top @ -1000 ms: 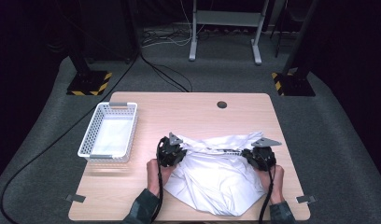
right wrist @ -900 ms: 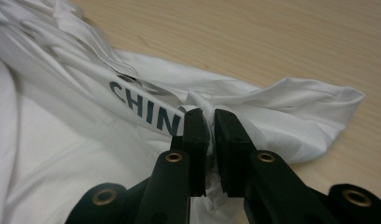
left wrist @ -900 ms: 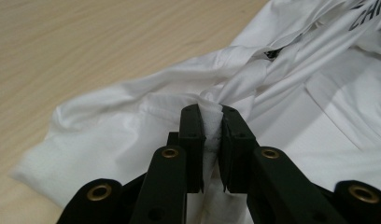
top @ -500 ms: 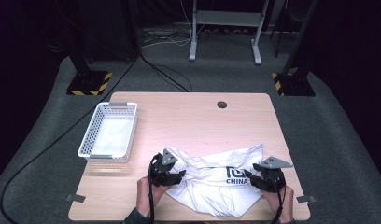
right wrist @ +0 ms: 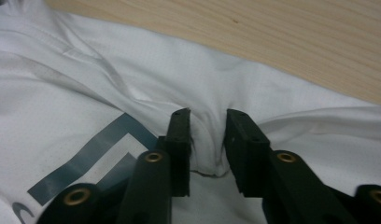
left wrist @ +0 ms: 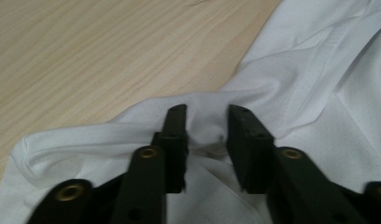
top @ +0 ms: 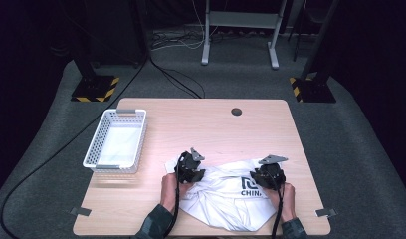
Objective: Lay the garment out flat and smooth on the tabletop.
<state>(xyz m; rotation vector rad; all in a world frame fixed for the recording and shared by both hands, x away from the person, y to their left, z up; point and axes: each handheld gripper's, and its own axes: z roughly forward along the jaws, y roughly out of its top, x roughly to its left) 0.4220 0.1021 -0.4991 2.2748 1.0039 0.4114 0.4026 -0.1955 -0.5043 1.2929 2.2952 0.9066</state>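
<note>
White, finely dimpled T-shirt [top: 226,196] lies crumpled at the near edge of the wooden table [top: 206,124]. Left claw [left wrist: 205,122] and right claw [right wrist: 207,123], jaws just closing, each pinch a raised fabric fold.

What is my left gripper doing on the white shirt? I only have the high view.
Observer: The left gripper has just been closing its jaws and pinches a raised fold of the shirt.
Operator: And the right one?
Observer: The right gripper has just been closing too, on a fold beside the grey logo.
Operator: Any seam near the left?
Observer: Yes, a stitched hem runs close by.
</note>
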